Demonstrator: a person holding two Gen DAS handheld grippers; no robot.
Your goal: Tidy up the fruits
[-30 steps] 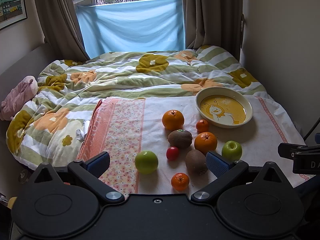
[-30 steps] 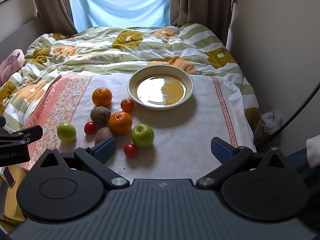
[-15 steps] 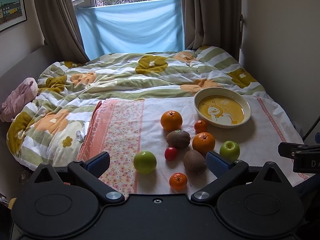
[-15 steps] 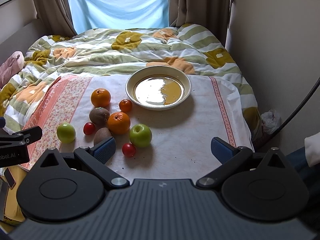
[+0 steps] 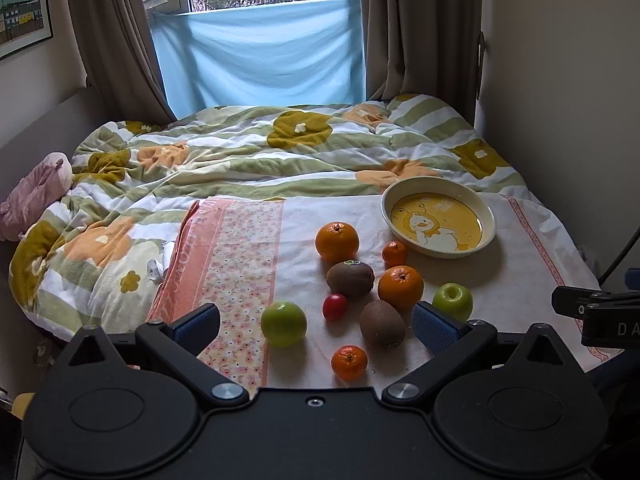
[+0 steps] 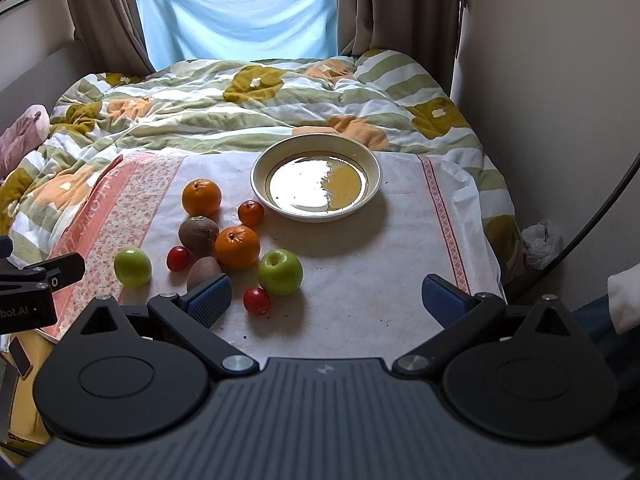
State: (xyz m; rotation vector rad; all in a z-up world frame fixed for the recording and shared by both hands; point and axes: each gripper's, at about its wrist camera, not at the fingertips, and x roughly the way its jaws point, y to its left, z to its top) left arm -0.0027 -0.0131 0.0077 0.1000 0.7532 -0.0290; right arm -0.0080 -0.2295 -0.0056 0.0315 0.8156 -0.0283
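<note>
Several fruits lie loose on a white cloth on the bed: two green apples (image 5: 283,323) (image 6: 280,271), oranges (image 5: 337,241) (image 6: 237,247), two kiwis (image 5: 382,324) (image 6: 198,233), a red tomato (image 5: 334,306) and a small mandarin (image 5: 349,362). Behind and to the right of them stands a cream bowl (image 5: 490,224) (image 6: 256,176) with nothing in it. My left gripper (image 5: 316,324) hovers open just short of the nearest fruits. Further right, my right gripper (image 6: 326,300) is open over bare cloth, with the right apple beyond its left finger (image 6: 210,300). Neither holds anything.
A rumpled flowered duvet (image 5: 240,152) covers the bed behind the cloth, with a pink floral strip (image 5: 240,264) at the cloth's left. A wall runs close along the right side. Curtains and a blue sheet (image 5: 260,56) hang at the window.
Both views have shifted slightly, and the left one now shows more of the window. No fruit has moved. Both grippers are open as before.
</note>
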